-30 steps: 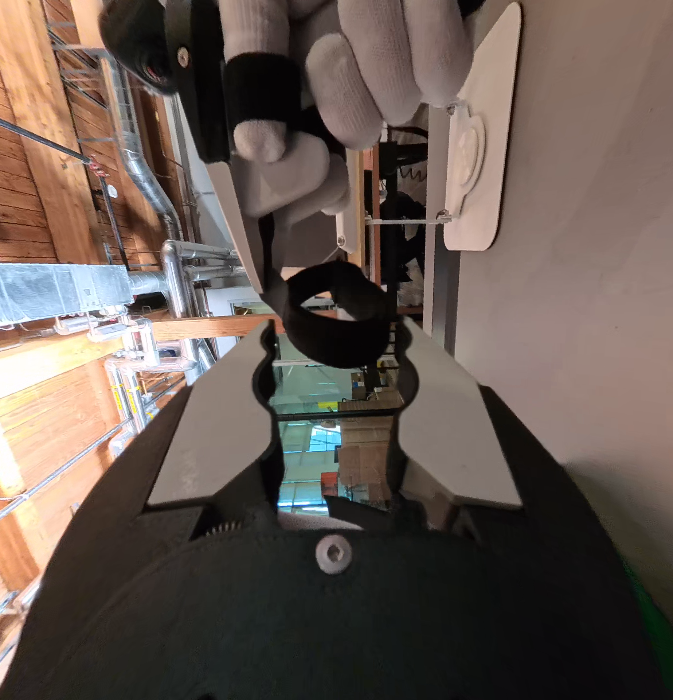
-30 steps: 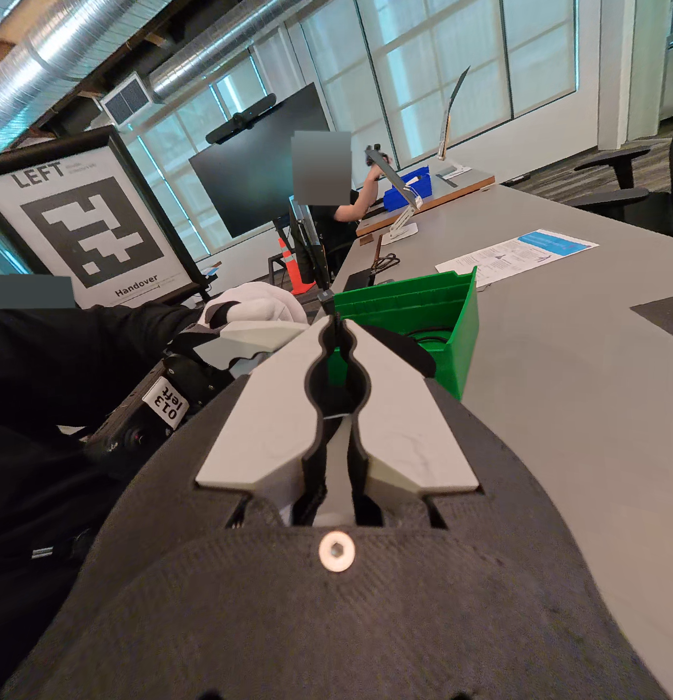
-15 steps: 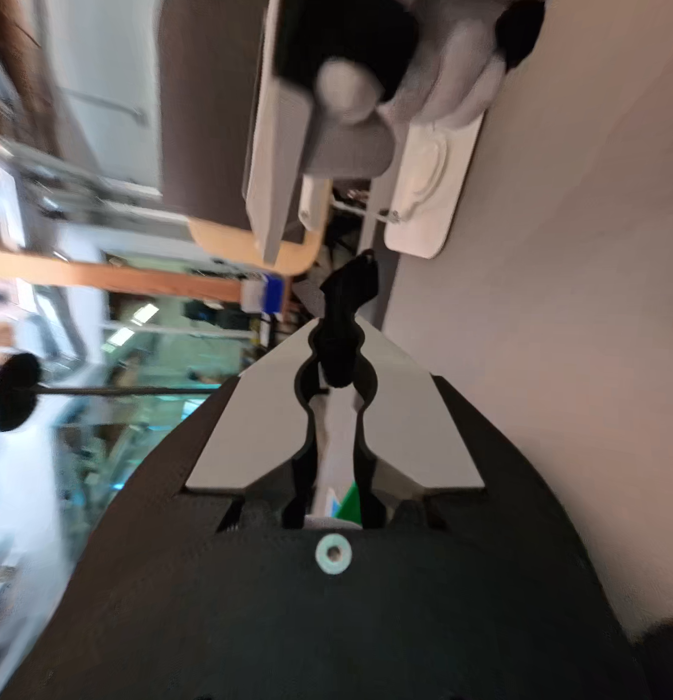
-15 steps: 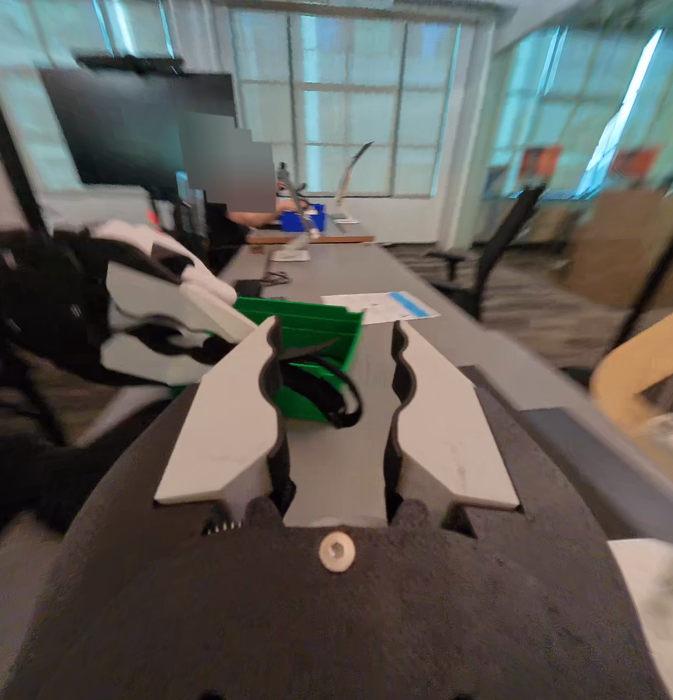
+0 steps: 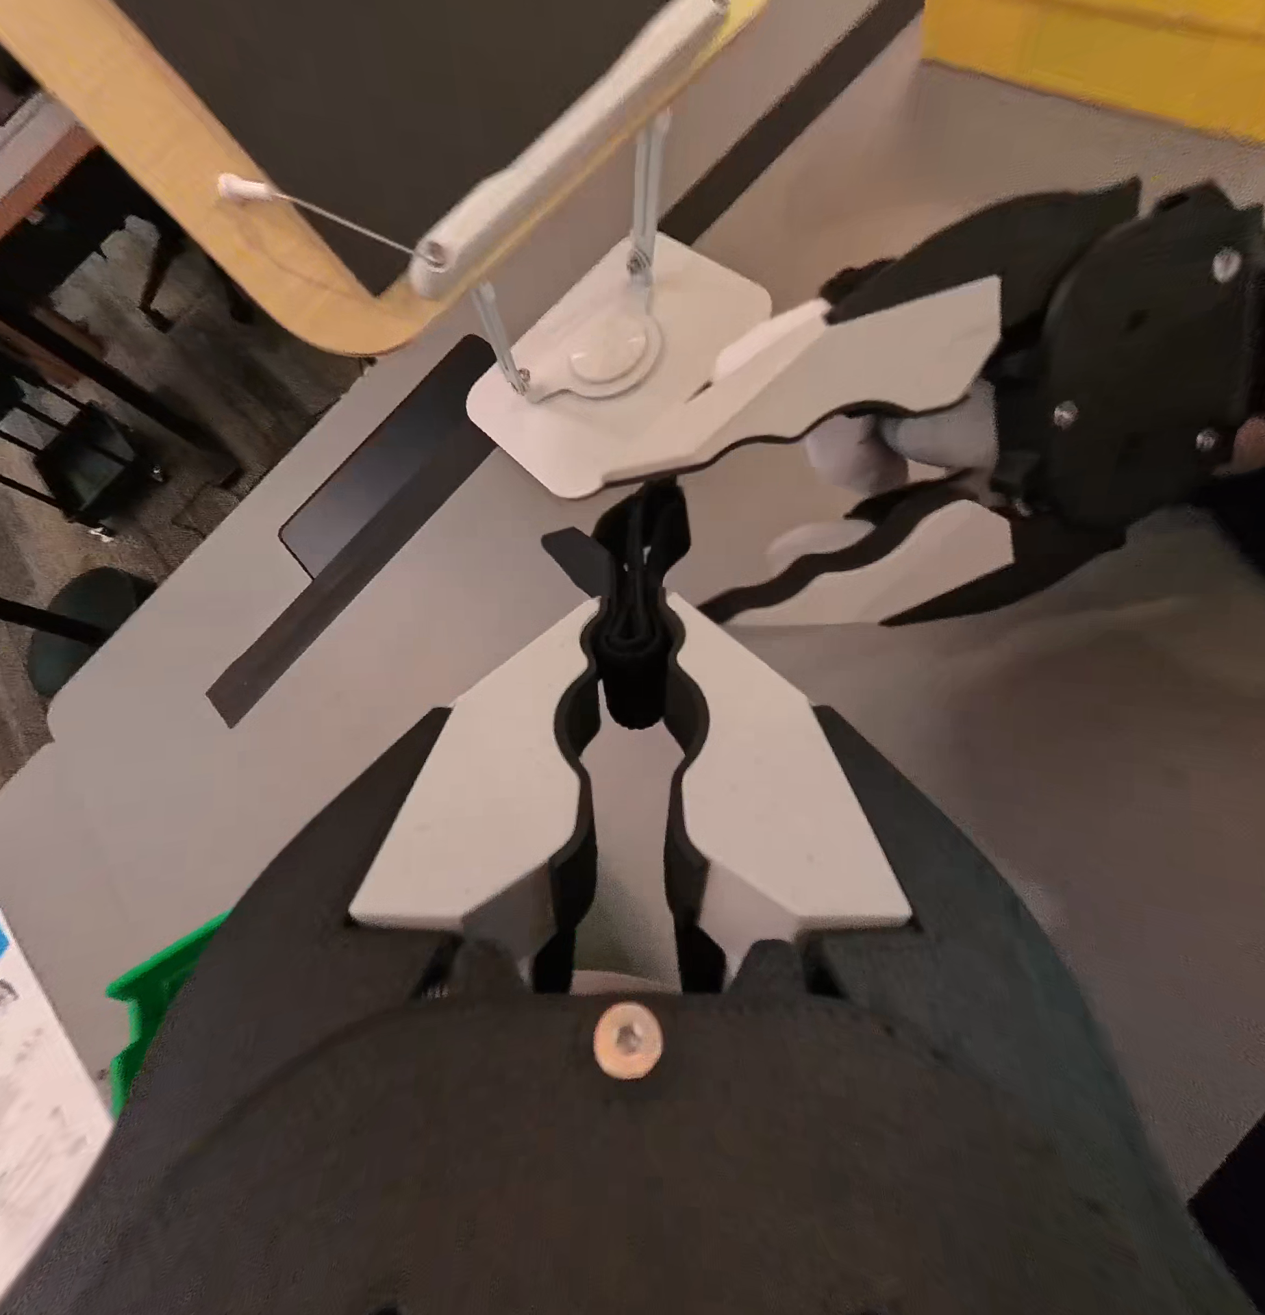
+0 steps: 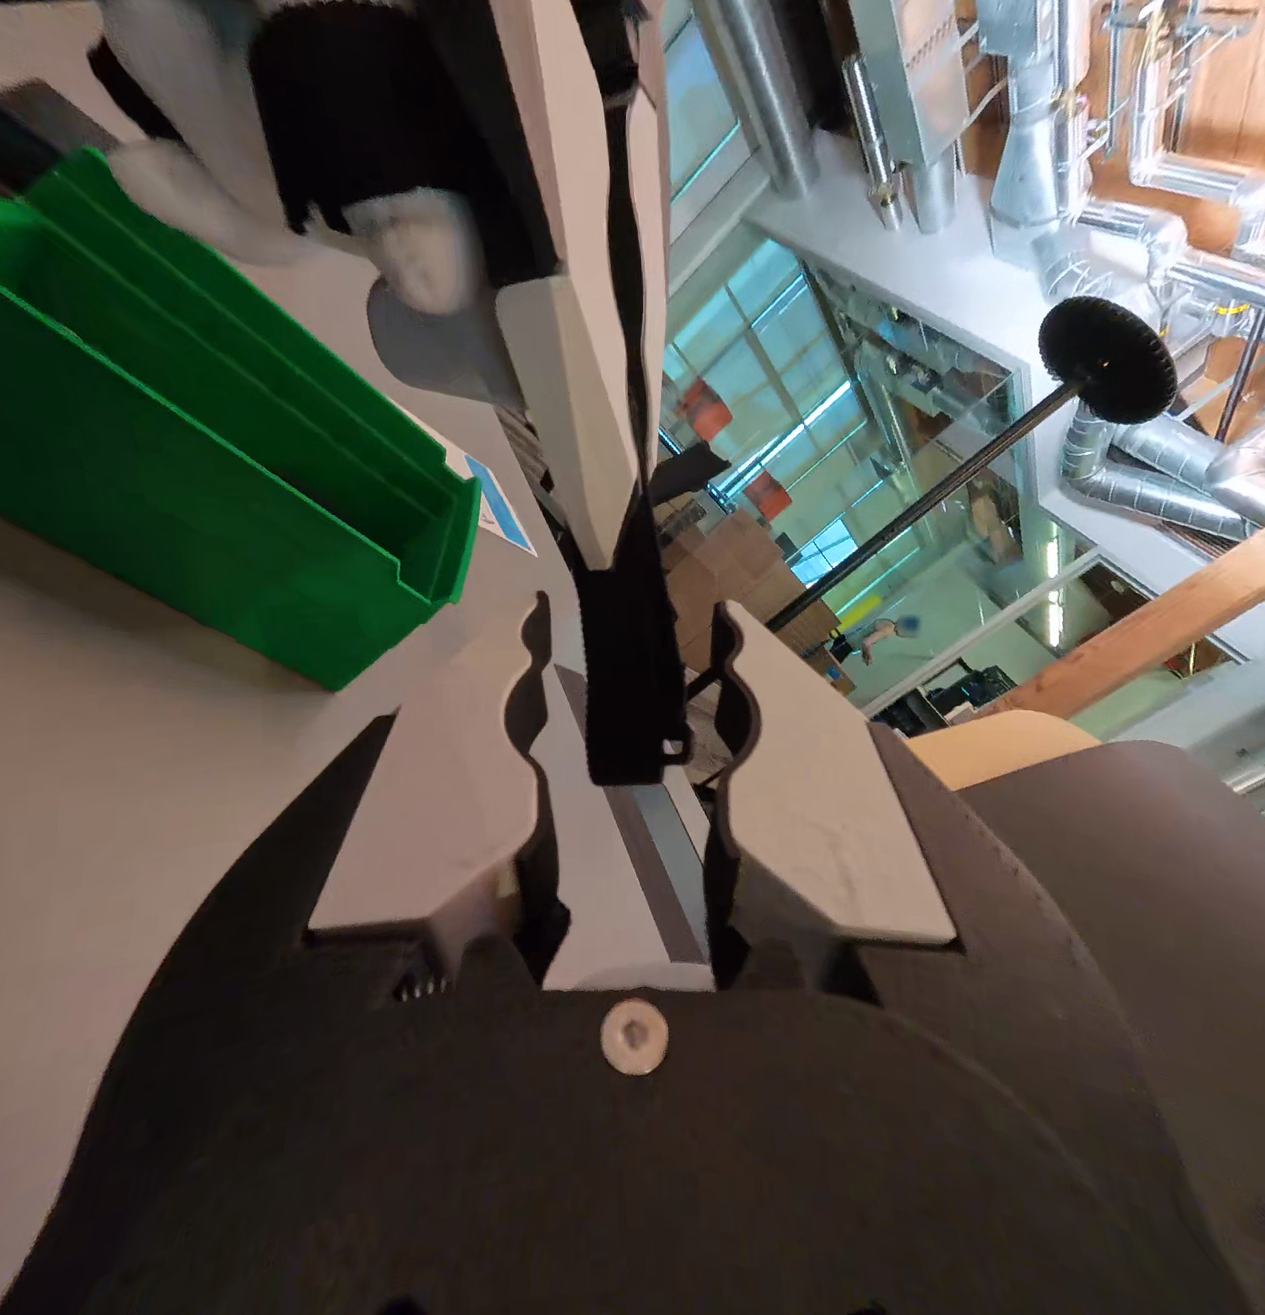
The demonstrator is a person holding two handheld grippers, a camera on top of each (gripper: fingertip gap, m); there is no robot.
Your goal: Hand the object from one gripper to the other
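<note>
A black strap [image 5: 633, 662] is pinched flat between the tips of my left gripper [image 5: 633, 615], which is shut on it. Its free end sticks out past the tips [image 5: 643, 526]. My right gripper [image 5: 693, 548] comes in from the right, open, with its upper finger [image 5: 864, 370] over the strap's end and its lower finger [image 5: 900, 562] beside it. In the right wrist view the strap [image 6: 629, 676] hangs between my open right gripper [image 6: 633, 612] fingers without touching them. The left gripper [image 6: 615, 548] reaches down from the top, held by a gloved hand [image 6: 416, 242].
A green bin [image 6: 188, 498] stands on the grey table [image 6: 117, 711] to the left; its corner shows in the left wrist view [image 5: 152, 996] next to a printed sheet [image 5: 24, 1103]. A white stand [image 5: 615, 341] sits at the table's far edge. My left and right fingertips are right by each other.
The left gripper closed on the strap while the right gripper opened and let go. Both grippers then swung round, and the open right fingers now sit around the strap's free end.
</note>
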